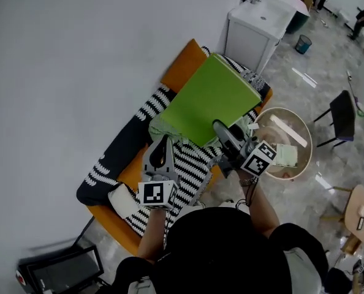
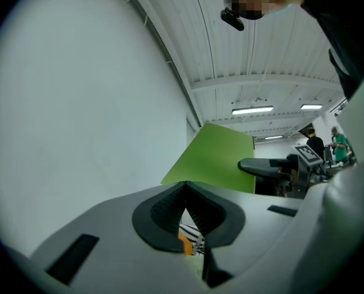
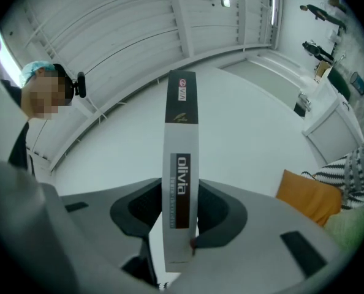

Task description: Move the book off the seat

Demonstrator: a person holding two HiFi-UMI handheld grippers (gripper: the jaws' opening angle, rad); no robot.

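The book (image 1: 209,100) has a plain green cover and hangs tilted in the air above the orange seat (image 1: 182,69). My right gripper (image 1: 222,130) is shut on its near edge. In the right gripper view the book's white spine (image 3: 181,164) stands upright between the pads of the right gripper (image 3: 181,216). My left gripper (image 1: 162,152) hovers to the left of the book over the striped throw (image 1: 191,167), apart from the book. In the left gripper view the left gripper (image 2: 187,204) has its pads together on nothing, with the green cover (image 2: 222,158) ahead to the right.
A black cushion (image 1: 117,149) lies on the seat's left part. A round table (image 1: 304,141) with papers stands right of the seat. Behind it are a white cabinet (image 1: 255,29) and a blue bin (image 1: 303,43). A black chair (image 1: 341,116) and a wooden stool (image 1: 360,213) stand at right.
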